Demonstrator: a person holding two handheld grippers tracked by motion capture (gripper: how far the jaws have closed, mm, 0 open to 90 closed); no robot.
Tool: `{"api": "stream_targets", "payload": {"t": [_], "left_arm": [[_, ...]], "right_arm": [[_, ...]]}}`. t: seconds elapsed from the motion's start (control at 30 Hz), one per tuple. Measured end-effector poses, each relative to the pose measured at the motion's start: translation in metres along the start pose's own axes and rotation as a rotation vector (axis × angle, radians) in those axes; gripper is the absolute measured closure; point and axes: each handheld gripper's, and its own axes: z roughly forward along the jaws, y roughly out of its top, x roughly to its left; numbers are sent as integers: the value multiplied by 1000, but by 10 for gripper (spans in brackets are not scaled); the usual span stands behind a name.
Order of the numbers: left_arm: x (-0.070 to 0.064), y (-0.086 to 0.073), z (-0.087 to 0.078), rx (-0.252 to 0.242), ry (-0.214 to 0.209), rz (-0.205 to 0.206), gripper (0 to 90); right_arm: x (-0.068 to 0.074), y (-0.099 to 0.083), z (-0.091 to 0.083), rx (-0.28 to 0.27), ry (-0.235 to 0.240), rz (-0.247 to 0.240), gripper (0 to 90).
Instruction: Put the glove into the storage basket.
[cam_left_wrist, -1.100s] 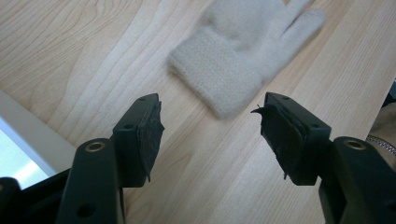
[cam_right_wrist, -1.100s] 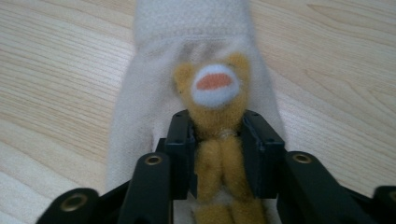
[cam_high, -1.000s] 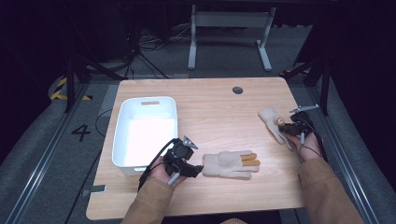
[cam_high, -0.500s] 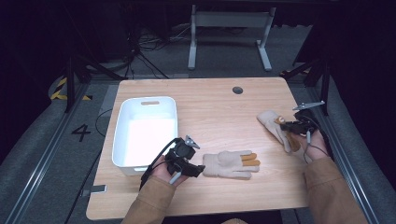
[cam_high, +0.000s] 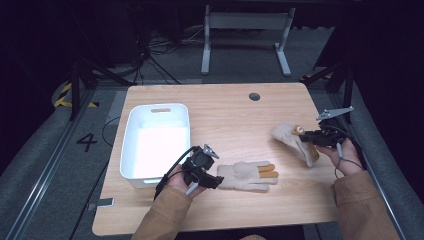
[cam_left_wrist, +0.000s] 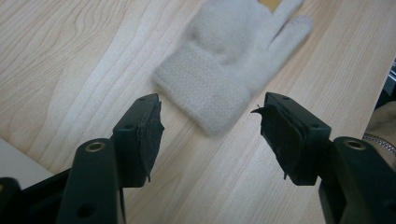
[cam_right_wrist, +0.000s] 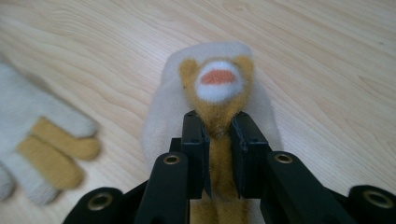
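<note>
A cream knitted glove with mustard fingertips lies flat near the table's front middle; its cuff points at my left gripper. That gripper stands open just short of the cuff, touching nothing. A second cream glove with a mustard and orange animal patch is at the right, partly lifted. My right gripper is shut on that glove's mustard part. The first glove's fingers lie to the left in the right gripper view.
A white plastic bin stands at the table's left, close to my left hand. A round cable hole sits near the far edge. The wooden table ends close to my right hand at its right edge.
My right gripper has shifted slightly toward the person and left, taking the second glove with it. The left gripper and the first glove have stayed put.
</note>
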Motion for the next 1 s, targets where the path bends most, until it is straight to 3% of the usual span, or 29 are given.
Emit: {"api": "stream_targets", "payload": {"t": [0.17,0.2,0.23,0.27,0.33,0.4,0.67,0.73,1.0], "left_arm": [[0,0,0,2,-2,4,387],[0,1,0,3,-2,3,387],[-1,1,1,4,-2,0,387],[-1,1,1,7,-4,1,387],[-1,1,1,8,-5,1,387],[-1,1,1,8,-7,1,387],[-1,0,1,11,-12,0,383],[-1,0,0,11,-17,2,386],[-2,-4,-5,8,-13,2,388]], "right_arm": [[8,5,-11,-15,46,-46,770],[13,7,-17,-29,97,-73,770],[13,7,-17,-29,97,-73,770],[19,10,-21,-27,124,-113,770],[23,12,-23,-19,134,-130,770],[32,15,-26,-11,156,-183,768],[44,19,-28,-32,215,-267,768],[51,20,-27,-29,240,-309,768],[66,29,-18,-13,289,-386,767]]}}
